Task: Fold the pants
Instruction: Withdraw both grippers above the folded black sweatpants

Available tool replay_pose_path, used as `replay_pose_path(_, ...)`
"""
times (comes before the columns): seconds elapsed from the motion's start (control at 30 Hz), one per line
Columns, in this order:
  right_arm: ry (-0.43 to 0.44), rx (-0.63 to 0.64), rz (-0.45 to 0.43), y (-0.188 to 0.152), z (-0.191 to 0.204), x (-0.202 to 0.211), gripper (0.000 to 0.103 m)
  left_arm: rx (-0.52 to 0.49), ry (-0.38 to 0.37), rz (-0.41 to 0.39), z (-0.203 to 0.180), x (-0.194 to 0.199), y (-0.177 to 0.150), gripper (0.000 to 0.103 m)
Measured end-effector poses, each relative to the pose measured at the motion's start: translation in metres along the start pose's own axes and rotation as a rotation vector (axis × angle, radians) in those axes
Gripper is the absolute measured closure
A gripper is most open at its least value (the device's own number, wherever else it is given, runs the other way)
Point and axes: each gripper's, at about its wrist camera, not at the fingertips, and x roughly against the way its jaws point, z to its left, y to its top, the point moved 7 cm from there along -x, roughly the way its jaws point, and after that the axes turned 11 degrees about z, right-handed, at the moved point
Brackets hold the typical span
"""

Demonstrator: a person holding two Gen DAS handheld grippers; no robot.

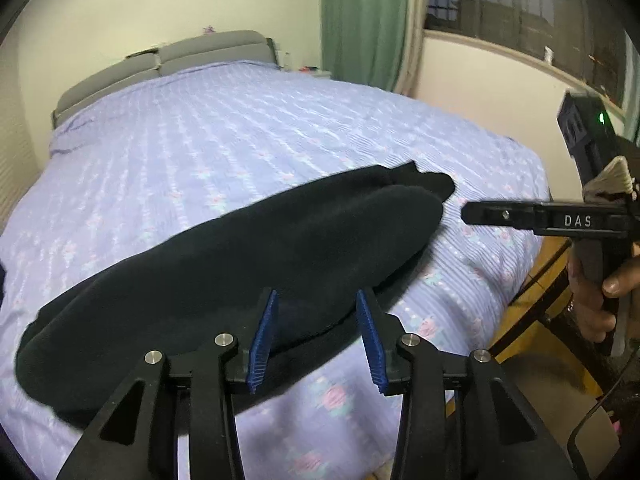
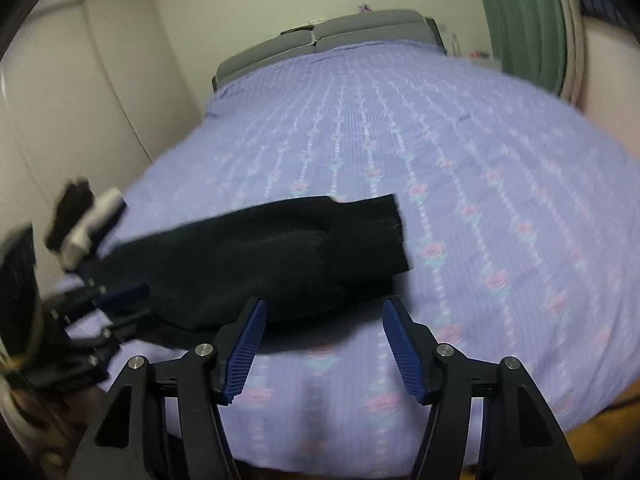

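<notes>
Black pants (image 1: 248, 256) lie folded lengthwise on the bed near its foot edge; in the right wrist view (image 2: 256, 256) their ribbed cuffs point right. My left gripper (image 1: 316, 300) is open, hovering just above the near edge of the pants, holding nothing. My right gripper (image 2: 324, 308) is open and empty, just above the near edge of the cuff end. The right gripper shows side-on in the left wrist view (image 1: 468, 214), beside the cuffs. The left gripper appears blurred at the left in the right wrist view (image 2: 120, 300).
The bed (image 1: 240, 132) has a lilac flowered cover and a grey headboard (image 1: 168, 60). A green curtain (image 1: 360, 20) and a window (image 1: 520, 12) stand at the right. A white wardrobe (image 2: 80, 80) is left of the bed. Yellow floor (image 1: 532, 320) lies beyond the bed's right edge.
</notes>
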Motion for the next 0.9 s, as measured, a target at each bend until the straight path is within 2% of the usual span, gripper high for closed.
replay_pose_path(0.1, 0.013, -0.019, -0.001, -0.006, 0.016, -0.004, 0.041, 0.037, 0.044, -0.018, 0.027, 0.019, -0.011, 0.053)
replay_pose_path(0.17, -0.018, 0.006, -0.011, -0.01, 0.033, -0.008, 0.041, 0.055, 0.095, -0.028, 0.049, 0.033, -0.022, 0.05)
replay_pose_path(0.33, -0.038, 0.052, -0.019, -0.019, 0.079, -0.023, 0.041, 0.166, 0.199, -0.023, 0.123, 0.059, -0.058, 0.047)
replay_pose_path(0.5, -0.021, 0.011, -0.026, -0.025, 0.115, -0.044, 0.041, 0.276, 0.263, -0.029, 0.174, 0.067, -0.087, 0.042)
replay_pose_path(0.67, -0.024, 0.011, -0.031, -0.03, 0.15, -0.065, 0.041, 0.251, 0.342, -0.076, 0.188, 0.068, -0.101, 0.039)
replay_pose_path(0.77, -0.048, 0.074, -0.032, -0.034, 0.173, -0.075, 0.041, 0.23, 0.334, -0.088, 0.192, 0.064, -0.107, 0.039)
replay_pose_path(0.9, -0.016, 0.11, -0.001, -0.042, 0.196, -0.089, 0.041, 0.195, 0.322, -0.101, 0.197, 0.059, -0.112, 0.039)
